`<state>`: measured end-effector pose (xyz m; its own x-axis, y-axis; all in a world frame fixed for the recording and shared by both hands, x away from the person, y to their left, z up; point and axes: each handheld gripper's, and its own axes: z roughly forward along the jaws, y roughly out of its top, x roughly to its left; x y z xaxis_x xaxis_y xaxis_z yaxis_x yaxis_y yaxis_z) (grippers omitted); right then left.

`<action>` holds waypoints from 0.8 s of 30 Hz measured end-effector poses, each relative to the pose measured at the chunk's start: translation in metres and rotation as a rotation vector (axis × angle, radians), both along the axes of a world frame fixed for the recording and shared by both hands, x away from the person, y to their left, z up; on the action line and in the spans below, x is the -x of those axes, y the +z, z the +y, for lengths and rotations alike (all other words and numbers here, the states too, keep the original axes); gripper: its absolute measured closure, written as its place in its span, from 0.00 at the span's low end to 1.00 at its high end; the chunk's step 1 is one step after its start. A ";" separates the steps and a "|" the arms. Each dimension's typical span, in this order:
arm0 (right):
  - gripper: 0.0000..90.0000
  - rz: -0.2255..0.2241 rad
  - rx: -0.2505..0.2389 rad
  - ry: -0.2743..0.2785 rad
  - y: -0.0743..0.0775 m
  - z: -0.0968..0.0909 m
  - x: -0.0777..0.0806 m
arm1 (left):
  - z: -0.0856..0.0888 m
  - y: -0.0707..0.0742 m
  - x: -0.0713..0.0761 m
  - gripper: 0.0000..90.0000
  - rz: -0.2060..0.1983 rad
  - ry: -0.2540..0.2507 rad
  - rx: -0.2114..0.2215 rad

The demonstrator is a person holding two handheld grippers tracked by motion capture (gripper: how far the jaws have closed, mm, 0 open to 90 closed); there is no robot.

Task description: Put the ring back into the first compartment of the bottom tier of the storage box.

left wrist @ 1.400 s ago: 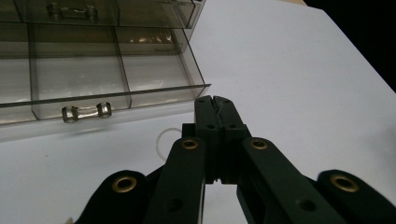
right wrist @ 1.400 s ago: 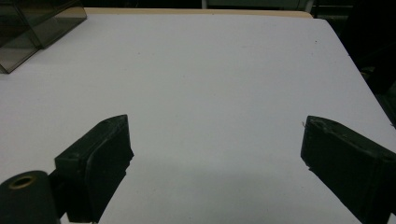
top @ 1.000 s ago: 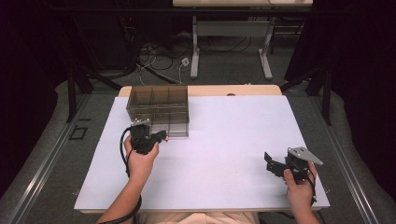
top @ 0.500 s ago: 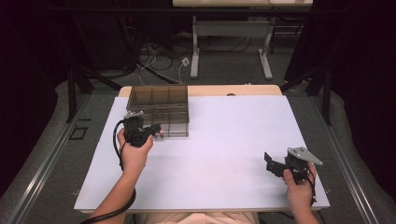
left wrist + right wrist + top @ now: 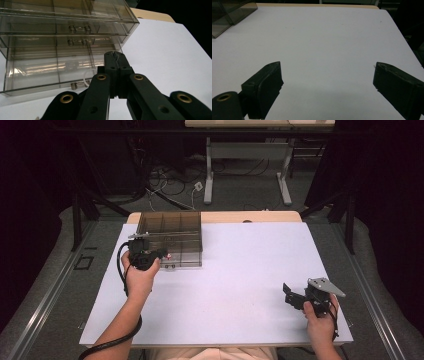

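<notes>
A smoky clear drawer cabinet (image 5: 170,236) stands at the back left of the white table (image 5: 240,270). In the left gripper view its stacked drawers (image 5: 62,42) show small knob handles, and a thin white loop (image 5: 86,80) lies by the lowest handle. My left gripper (image 5: 160,254) hovers just in front of the cabinet's left part, jaws pressed together (image 5: 115,57); a thin pale line shows at their seam, which I cannot identify. My right gripper (image 5: 291,296) sits low at the front right, jaws wide apart (image 5: 327,80) over bare table.
The cabinet's corner (image 5: 227,15) shows far off in the right gripper view. The left gripper's cable (image 5: 122,270) loops beside the forearm. Beyond the table's far edge are table legs (image 5: 209,170) and floor cables.
My left gripper has drifted left and away from the person, rising a little, closer to the cabinet's front. The right gripper has stayed put.
</notes>
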<state>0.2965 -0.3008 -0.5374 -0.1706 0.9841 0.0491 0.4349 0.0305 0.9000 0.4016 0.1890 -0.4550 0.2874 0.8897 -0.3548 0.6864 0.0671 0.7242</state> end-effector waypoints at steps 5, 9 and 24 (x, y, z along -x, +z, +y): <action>0.09 0.007 0.003 0.002 0.000 0.000 0.000 | 0.004 -0.001 -0.006 1.00 0.007 0.016 0.004; 0.09 0.010 -0.004 -0.003 0.000 0.000 0.000 | 0.007 -0.002 -0.012 1.00 0.014 0.035 -0.005; 0.09 0.020 -0.007 -0.006 0.000 0.000 0.001 | 0.019 -0.007 -0.026 1.00 0.023 0.110 -0.023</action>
<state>0.2958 -0.3010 -0.5377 -0.1640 0.9847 0.0596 0.4530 0.0215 0.8913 0.4275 0.2080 -0.4625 0.1798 0.9234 -0.3391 0.6923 0.1261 0.7105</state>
